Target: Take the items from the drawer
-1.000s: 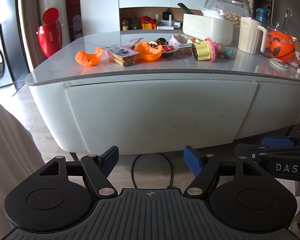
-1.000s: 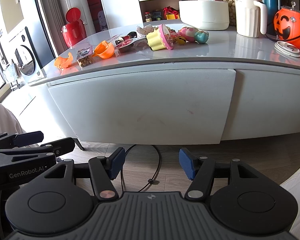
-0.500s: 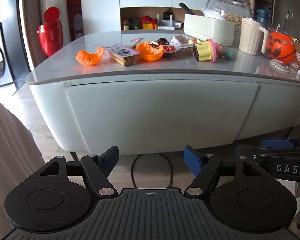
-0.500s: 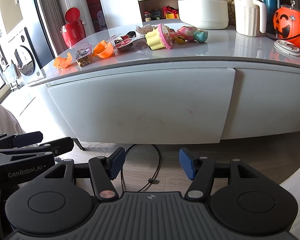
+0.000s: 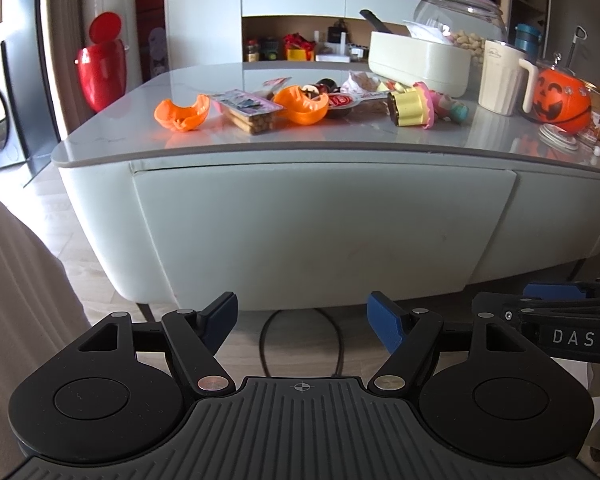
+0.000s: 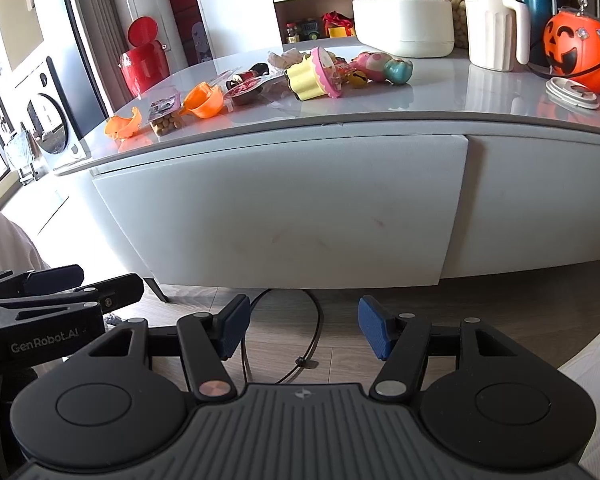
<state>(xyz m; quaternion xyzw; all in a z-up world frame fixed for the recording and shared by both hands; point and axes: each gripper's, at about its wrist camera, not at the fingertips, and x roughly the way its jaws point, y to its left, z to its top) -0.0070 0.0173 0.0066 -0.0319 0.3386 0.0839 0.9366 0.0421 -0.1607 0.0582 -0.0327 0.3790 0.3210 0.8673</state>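
A: Where is the drawer, and is there room before it?

B: The wide white drawer front [image 5: 324, 232] sits closed under the rounded edge of the grey stone tabletop [image 5: 340, 142], flush with the cabinet. A second white panel [image 6: 540, 196] stands to its right, with a thin seam between them. Between the drawer front and both grippers there is open wooden floor [image 6: 332, 320], crossed only by one black cable [image 6: 312, 344].

A: And the grippers?

B: The left gripper [image 5: 302, 316] has its two blue pads apart, with nothing between them. The right gripper [image 6: 302, 326] is the same: jaws spread, holding nothing. Both are low before the drawer, well apart from it, side by side.

A: What lies above?

B: On the tabletop, near the front edge, I count two orange plastic shell halves [image 5: 182, 114], one clear packet of nuts [image 5: 250, 114] between them, one yellow and pink cupcake toy [image 5: 412, 106]. Further back are one white oval container [image 5: 420, 66], one cream ribbed jug [image 5: 500, 76] and one orange pumpkin bucket [image 5: 560, 100]. A red bin with its lid open [image 5: 100, 72] stands behind the left corner.
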